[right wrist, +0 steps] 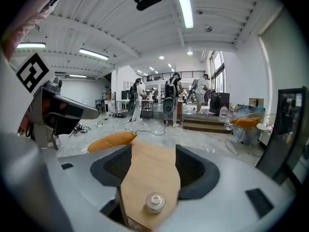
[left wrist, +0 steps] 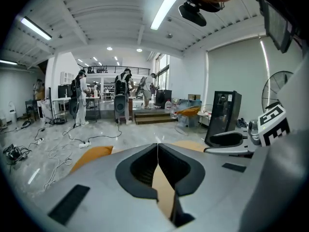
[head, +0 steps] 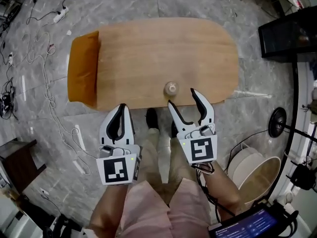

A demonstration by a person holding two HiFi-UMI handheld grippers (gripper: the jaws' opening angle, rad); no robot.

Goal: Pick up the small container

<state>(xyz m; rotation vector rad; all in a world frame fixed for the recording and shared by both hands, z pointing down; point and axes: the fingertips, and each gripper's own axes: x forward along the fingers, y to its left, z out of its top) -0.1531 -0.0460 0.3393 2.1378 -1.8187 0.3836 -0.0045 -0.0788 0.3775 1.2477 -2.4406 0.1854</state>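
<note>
The small container point(head: 171, 88) is a clear little jar with a pale lid, standing near the front edge of the wooden table point(head: 148, 48). My right gripper point(head: 182, 98) is open just in front of it and slightly to its right, at the table's edge. In the right gripper view the jar point(right wrist: 155, 202) sits low between the spread jaws of the right gripper point(right wrist: 153, 151), closer than the fingertips, touching neither. My left gripper point(head: 122, 107) hangs before the table's front edge, left of the jar, holding nothing. Its jaws meet in the left gripper view point(left wrist: 157, 146).
An orange cushion point(head: 83, 68) lies on the table's left end. Cables point(head: 44, 83) trail over the marble floor at left. A black screen point(head: 287, 33), a fan base point(head: 277, 122) and pale buckets point(head: 252, 175) stand at right. People point(right wrist: 169, 98) stand far behind.
</note>
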